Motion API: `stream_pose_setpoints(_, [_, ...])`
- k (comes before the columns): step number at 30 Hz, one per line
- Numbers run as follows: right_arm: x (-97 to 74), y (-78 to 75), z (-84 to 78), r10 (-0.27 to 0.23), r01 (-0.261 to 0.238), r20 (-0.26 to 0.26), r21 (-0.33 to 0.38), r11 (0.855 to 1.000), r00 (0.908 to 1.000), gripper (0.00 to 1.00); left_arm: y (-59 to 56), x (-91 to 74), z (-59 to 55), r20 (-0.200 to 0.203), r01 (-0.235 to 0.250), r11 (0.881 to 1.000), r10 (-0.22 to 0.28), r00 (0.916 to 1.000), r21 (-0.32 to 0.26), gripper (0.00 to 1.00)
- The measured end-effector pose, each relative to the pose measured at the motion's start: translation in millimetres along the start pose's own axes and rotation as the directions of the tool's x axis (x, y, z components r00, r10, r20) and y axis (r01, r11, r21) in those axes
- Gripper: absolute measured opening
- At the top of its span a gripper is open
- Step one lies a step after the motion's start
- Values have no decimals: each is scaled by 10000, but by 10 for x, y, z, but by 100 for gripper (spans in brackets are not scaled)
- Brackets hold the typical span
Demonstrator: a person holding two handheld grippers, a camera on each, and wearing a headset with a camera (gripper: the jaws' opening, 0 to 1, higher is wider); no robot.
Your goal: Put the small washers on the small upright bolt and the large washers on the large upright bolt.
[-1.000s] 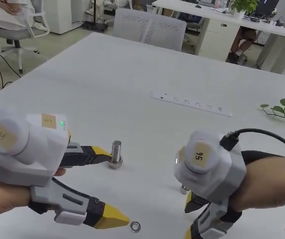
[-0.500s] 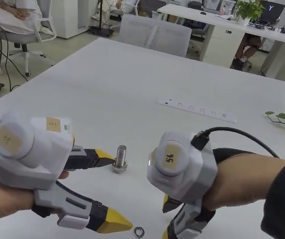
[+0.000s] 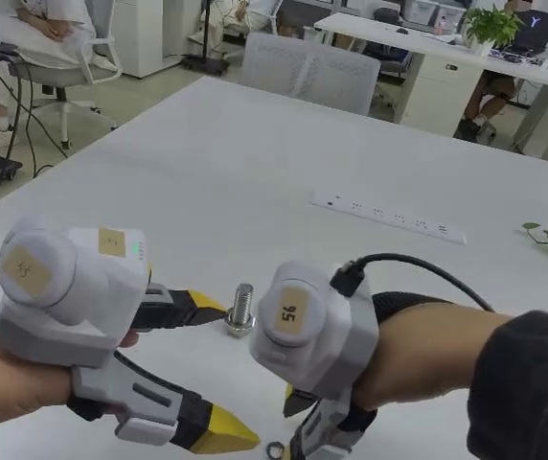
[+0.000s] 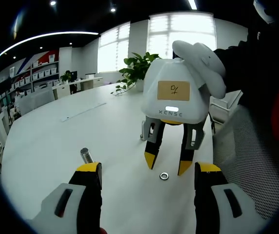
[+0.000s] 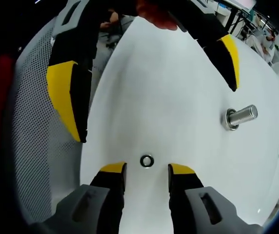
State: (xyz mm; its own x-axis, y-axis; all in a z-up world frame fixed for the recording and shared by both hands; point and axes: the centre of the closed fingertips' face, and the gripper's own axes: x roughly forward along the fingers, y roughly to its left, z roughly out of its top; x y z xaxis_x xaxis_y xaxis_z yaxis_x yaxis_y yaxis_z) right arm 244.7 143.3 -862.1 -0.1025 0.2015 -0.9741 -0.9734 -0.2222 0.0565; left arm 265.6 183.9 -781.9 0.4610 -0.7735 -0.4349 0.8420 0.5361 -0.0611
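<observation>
My right gripper [image 5: 147, 169] has its fingers parted, tips just either side of a small washer [image 5: 147, 160] lying flat on the white surface [image 5: 169, 73]. My left gripper [image 4: 148, 168] gapes wide facing it, with an upright bolt [image 4: 85, 155] just beside its far finger. A power strip [image 3: 389, 216] lies well beyond.

Head view looks down; both gripper views face each other across one washer [image 5: 146, 160].

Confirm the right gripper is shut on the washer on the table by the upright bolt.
No: the right gripper is open, the washer lying free by its tips, per the right gripper view. It is on the table by the upright bolt.
</observation>
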Motion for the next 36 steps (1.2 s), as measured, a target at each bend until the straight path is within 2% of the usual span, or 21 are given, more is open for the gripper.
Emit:
stream_pose_setpoints(12, [94, 13, 13, -23, 20, -171, -185, 9998, 9999, 29, -32, -28, -8, -29, 58, 10000, -58, 10000, -32, 77])
stream_pose_setpoints(14, [116, 29, 1, -47, 36, -261, -406, 9992, 9996, 28, -35, -31, -8, -24, 65, 10000, -65, 10000, -19, 77])
stream_pose_setpoints(23, [116, -12, 14, -530, 496, -437, -746, 9960, 9976, 22, -40, -49, -21, -2, 97, 9999, -97, 10000, -59, 77])
stream_pose_setpoints(36, [114, -12, 26, -554, 531, -281, -748, 9958, 9981, 14, -32, -69, -8, 81, 90, 9999, -90, 9999, -65, 77])
